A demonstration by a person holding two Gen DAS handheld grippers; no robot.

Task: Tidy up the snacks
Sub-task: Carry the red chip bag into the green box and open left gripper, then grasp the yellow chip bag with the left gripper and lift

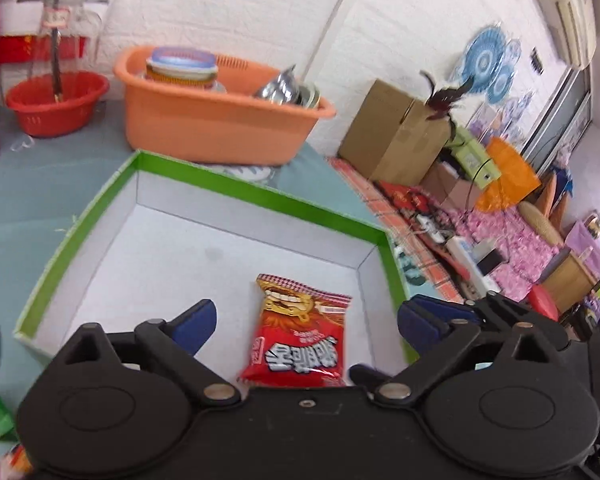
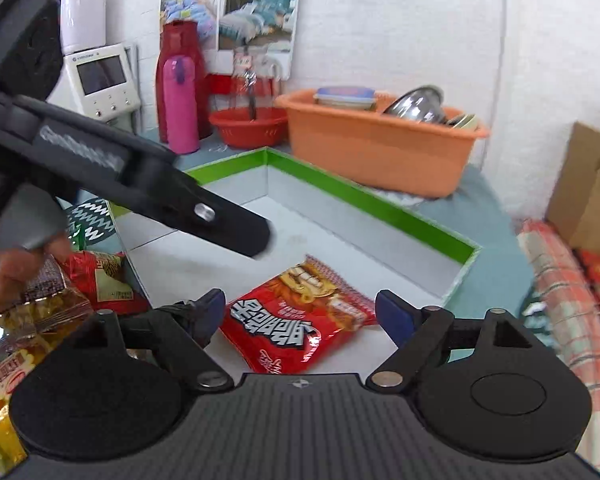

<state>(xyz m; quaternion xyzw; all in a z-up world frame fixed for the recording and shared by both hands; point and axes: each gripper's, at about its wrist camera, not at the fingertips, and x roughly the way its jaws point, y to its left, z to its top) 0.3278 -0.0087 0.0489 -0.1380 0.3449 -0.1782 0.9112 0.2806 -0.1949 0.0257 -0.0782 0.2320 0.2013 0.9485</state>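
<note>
Inside the green-rimmed box (image 1: 260,196), near its right wall, red snack packet (image 1: 300,332) lying loose between both wide-apart claws (image 1: 306,320) (image 2: 300,312).

The left tongs (image 1: 306,322) stand wide open over a flat red foil snack packet (image 1: 298,332) lying on the white floor of a shallow green-rimmed cardboard box (image 1: 260,194). Neither blue pad touches it. Behind the box, an orange plastic tub (image 1: 216,120) holding dishes sits on the grey-blue surface (image 1: 40,184).

A red snack packet (image 1: 300,336) with white lettering and a gold cartoon face lies between the blue-padded black left gripper (image 1: 304,320) fingers, inside a green-rimmed white box (image 1: 260,194); beyond stands an orange tub (image 1: 220,124) (red basin (image 1: 56,106) left).
</note>
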